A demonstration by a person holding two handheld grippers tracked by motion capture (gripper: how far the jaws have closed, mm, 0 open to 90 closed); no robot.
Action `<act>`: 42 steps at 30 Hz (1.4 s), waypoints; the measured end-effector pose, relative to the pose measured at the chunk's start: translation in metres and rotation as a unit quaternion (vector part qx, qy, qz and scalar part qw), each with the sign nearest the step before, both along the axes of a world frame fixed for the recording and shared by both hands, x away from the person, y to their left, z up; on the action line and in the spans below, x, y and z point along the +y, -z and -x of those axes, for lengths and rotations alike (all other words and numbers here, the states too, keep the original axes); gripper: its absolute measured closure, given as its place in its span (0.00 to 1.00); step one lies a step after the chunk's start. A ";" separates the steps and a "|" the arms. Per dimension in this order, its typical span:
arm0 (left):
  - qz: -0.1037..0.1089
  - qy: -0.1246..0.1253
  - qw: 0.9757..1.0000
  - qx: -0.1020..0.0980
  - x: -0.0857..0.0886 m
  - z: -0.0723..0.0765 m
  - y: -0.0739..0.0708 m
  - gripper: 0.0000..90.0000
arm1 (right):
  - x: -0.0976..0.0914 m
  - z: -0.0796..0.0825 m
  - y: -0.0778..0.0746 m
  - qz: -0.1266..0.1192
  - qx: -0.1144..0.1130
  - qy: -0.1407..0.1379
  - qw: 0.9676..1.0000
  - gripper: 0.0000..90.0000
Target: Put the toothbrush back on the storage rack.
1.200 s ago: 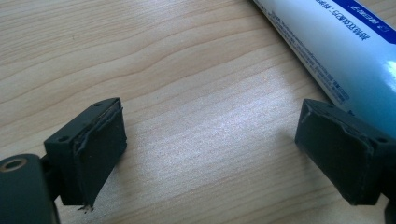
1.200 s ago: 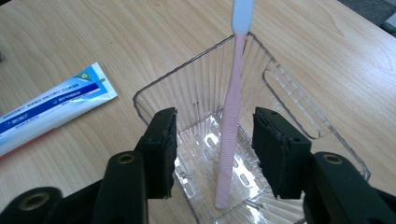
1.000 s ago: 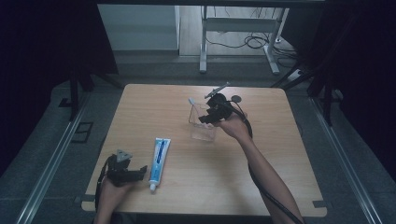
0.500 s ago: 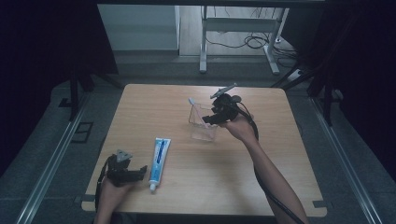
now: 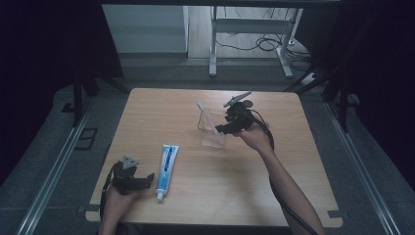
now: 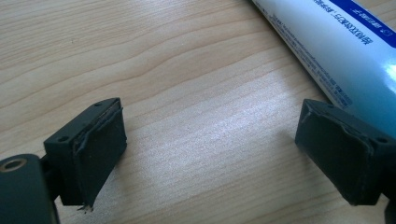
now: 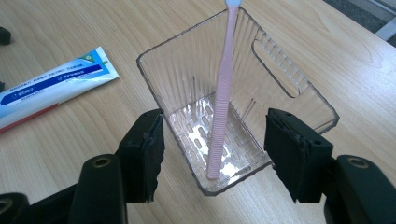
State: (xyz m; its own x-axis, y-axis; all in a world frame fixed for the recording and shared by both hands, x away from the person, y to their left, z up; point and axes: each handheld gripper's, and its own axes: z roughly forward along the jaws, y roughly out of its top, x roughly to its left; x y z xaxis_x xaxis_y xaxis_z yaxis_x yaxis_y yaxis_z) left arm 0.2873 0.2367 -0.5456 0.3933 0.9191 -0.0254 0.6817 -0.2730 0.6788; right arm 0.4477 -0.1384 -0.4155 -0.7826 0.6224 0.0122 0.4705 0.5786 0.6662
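While the right tool (image 7: 212,154) hung just above the clear plastic bin (image 7: 289,88) with its jaws spread apart on either side of the near end, nothing was gripped between them. The bin stood on the wooden counter (image 5: 274,196) toward the far middle, a thin-walled, see-through box with slots in its floor and a cut-out handle in one side. It looked light and fairly stiff, yet smooth enough to slip and likely to flex or crack under a hard squeeze; a sound hold would probably be across a wall at the rim, or at the handle cut-out, with modest pressure. Inside it was a single pink toothbrush (image 7: 223,88), its foot resting on the slotted floor and its shaft leaning up against the far wall, the head poking past the rim. Being slim, ribbed and loose, the toothbrush would probably tip or rattle if the bin were jolted. Well apart from the bin, near the front left of the counter, lay a blue-and-white toothpaste tube (image 5: 167,164), flat and soft-bodied, apt to dent where pinched and easiest to take across its width. The left tool (image 6: 210,154) rested just beside that tube, jaws wide open and empty, the tube's edge close to one jaw in the left gripper view.
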 end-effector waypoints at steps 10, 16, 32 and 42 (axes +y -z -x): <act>0.000 0.000 1.000 0.000 0.000 0.000 0.000 0.10 | -0.003 0.012 -0.007 -0.010 -0.016 -0.008 1.000 0.41; 0.000 -0.001 1.000 0.000 0.000 0.000 0.000 0.10 | -0.009 0.021 -0.007 -0.013 -0.024 -0.007 1.000 0.38; 0.002 -0.003 1.000 0.000 -0.001 0.001 0.000 0.10 | -0.038 0.039 -0.004 -0.025 -0.038 0.005 0.999 0.20; 0.002 -0.004 1.000 0.001 -0.001 0.001 0.000 0.10 | -0.053 0.058 0.002 -0.023 -0.054 0.003 0.998 0.14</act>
State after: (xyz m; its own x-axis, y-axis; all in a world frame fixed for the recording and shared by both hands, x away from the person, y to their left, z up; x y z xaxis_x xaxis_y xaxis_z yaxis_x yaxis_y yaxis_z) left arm 0.2861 0.2360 -0.5457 0.3855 0.9222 -0.0304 0.6849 -0.2639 0.6792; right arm 0.3899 -0.1913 -0.4180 -0.7770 0.6279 -0.0442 0.3976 0.5440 0.7389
